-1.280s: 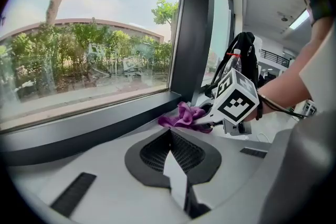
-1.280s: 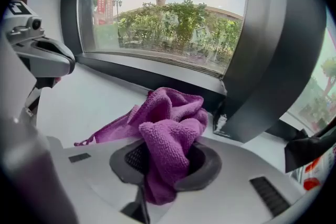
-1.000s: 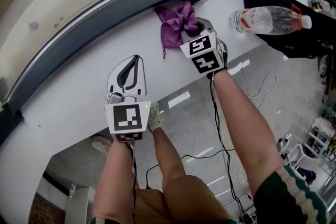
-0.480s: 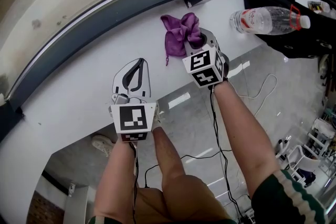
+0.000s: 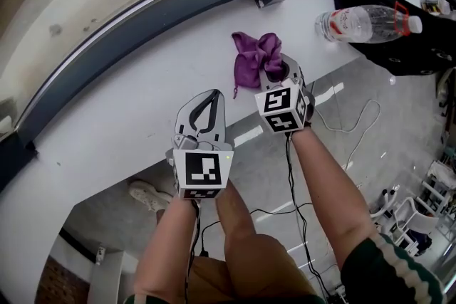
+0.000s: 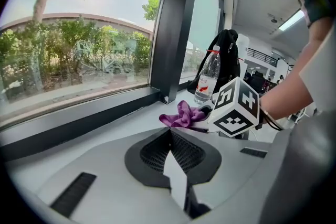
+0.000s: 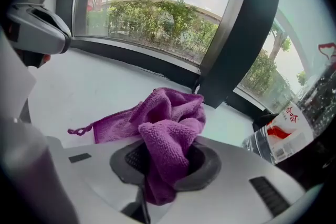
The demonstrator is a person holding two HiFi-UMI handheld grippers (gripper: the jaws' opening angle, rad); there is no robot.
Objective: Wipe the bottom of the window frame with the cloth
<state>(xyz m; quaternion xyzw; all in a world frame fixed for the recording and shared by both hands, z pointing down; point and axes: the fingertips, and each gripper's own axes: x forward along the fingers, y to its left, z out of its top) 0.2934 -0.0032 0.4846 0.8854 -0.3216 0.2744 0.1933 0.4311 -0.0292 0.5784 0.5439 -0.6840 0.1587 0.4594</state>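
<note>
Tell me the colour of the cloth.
Purple; the cloth shows best in the right gripper view.

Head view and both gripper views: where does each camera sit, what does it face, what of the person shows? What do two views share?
Head view: on the head, looking steeply down at the white sill; forearms, legs, left gripper, right gripper show.
Left gripper view: on the left gripper, facing along its shut jaws toward the window frame; right forearm shows.
Right gripper view: on the right gripper, facing the window frame over the gripped purple cloth; left gripper shows.
Shared: both gripper views show cloth and water bottle.
</note>
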